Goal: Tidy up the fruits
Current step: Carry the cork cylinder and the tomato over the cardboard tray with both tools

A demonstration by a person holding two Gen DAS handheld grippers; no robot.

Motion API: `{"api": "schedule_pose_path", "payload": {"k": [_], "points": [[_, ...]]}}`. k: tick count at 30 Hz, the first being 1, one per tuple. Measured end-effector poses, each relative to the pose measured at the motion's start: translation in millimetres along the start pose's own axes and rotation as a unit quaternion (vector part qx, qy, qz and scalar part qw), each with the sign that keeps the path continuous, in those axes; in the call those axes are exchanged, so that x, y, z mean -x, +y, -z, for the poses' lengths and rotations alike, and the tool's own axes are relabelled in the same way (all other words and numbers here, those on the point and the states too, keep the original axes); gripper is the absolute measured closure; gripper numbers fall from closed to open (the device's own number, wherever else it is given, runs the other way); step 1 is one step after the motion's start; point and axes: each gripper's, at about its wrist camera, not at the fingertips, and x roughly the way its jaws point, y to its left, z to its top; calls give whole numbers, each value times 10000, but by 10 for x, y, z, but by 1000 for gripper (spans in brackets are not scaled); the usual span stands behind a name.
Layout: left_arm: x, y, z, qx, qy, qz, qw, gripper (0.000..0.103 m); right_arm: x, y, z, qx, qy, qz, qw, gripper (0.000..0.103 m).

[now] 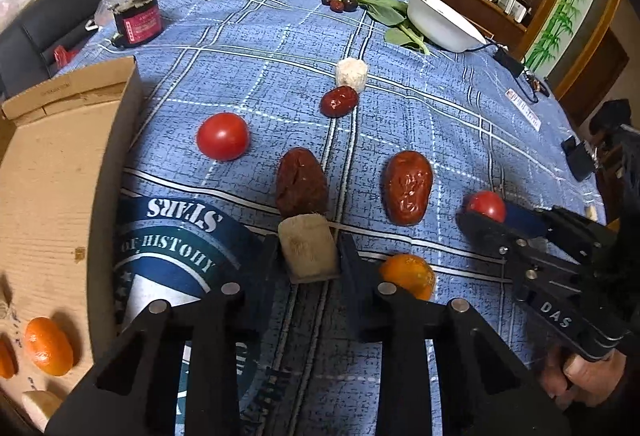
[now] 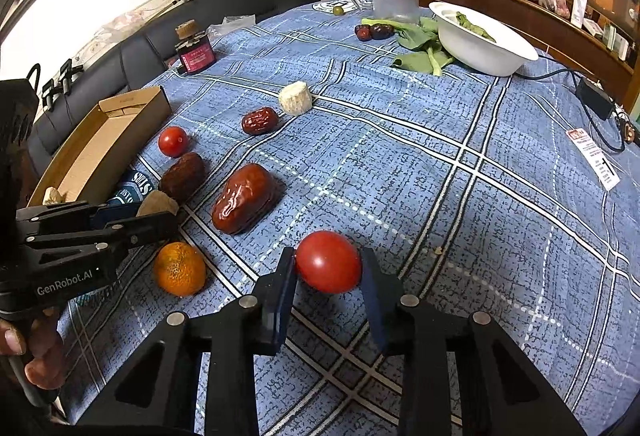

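Red tomato [image 2: 328,262] clamped in right gripper [image 2: 329,276]; left gripper [image 1: 308,252] clamps pale chunk [image 1: 307,250].

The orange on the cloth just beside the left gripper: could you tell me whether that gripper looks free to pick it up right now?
Probably not yet: the left gripper is shut on a pale chunk, so it would need to drop that first. The orange itself lies uncovered, right beside its finger.
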Motion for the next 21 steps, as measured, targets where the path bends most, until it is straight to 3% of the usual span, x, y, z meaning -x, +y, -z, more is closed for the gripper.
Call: {"api": "schedule_pose_path", "payload": {"k": [21], "points": [[464,237,221,153,-355,-190,9991,76,450,538,-21,255,-302,-405,9984,71]]}}
